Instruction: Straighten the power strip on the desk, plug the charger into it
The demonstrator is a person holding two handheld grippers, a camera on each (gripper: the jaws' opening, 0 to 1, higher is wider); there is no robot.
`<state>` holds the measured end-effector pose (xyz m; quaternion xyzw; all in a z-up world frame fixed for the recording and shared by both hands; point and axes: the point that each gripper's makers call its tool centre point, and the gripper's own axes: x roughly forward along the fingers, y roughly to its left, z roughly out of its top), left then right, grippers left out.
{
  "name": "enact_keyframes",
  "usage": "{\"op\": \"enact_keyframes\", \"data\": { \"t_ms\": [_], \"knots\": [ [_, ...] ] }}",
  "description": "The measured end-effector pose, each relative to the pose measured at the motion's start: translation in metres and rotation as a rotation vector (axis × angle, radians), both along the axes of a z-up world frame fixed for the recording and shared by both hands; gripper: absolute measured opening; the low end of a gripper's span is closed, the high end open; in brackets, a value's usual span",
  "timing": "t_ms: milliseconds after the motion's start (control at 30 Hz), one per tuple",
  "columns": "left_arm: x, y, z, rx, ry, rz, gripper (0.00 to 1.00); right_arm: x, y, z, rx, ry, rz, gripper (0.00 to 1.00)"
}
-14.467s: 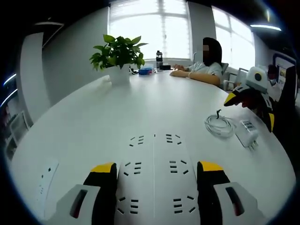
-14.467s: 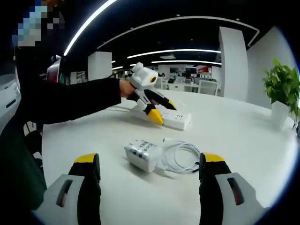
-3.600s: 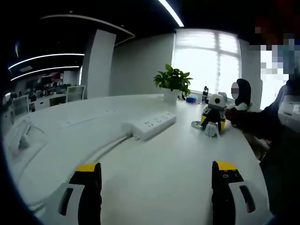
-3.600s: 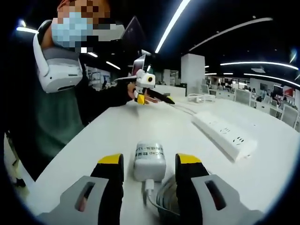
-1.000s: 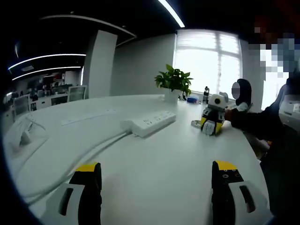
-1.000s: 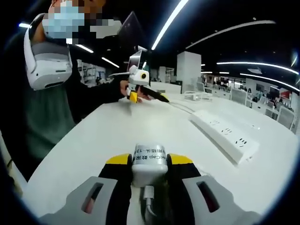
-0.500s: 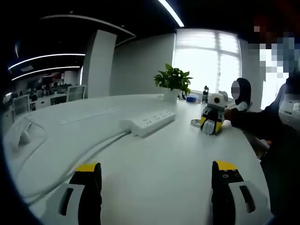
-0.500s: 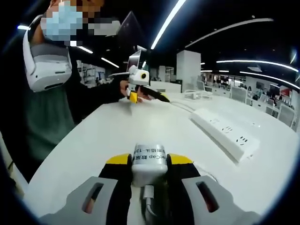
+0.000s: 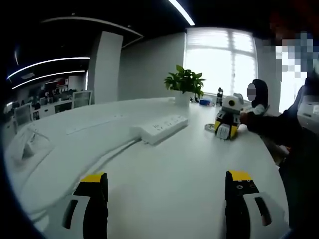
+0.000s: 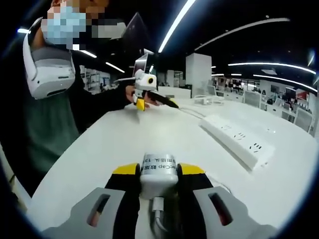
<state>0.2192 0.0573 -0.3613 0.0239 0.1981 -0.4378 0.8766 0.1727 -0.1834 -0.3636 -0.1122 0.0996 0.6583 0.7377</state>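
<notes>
Your left gripper (image 9: 165,191) hung over the white desk (image 9: 169,169) with its yellow-tipped jaws spread wide and nothing between them. Ahead and to the left, the white power strip (image 9: 160,128) lay flat, its cable (image 9: 102,162) trailing back toward you. Further right, your right gripper (image 9: 228,121) sat low at the desk, your dark sleeve (image 9: 271,125) reaching in behind it. A potted plant (image 9: 184,84) stood beyond the strip before the bright window (image 9: 219,59), and another person (image 9: 258,95) sat at the far end.
</notes>
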Motion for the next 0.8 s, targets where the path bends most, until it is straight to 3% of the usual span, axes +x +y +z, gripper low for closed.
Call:
{"op": "enact_keyframes", "data": {
  "t_ms": [167,300,533,633,800],
  "knots": [
    [0.002,0.003,0.005,0.002,-0.009,0.014,0.99,0.006,-0.002,0.002,0.01,0.043,-0.044,0.27],
    [0.004,0.003,0.008,0.001,-0.018,0.018,0.99,0.006,-0.003,0.001,-0.001,0.03,-0.043,0.27],
    [0.009,0.006,0.008,0.045,-0.041,0.034,0.99,0.012,0.0,0.001,-0.007,0.055,-0.071,0.27],
    [0.009,0.006,0.01,0.056,-0.048,0.036,0.99,0.012,0.002,0.003,0.001,0.106,-0.092,0.27],
    [0.009,0.007,0.01,0.088,-0.062,0.036,0.99,0.015,0.002,0.003,-0.011,0.099,-0.132,0.27]
  ]
}}
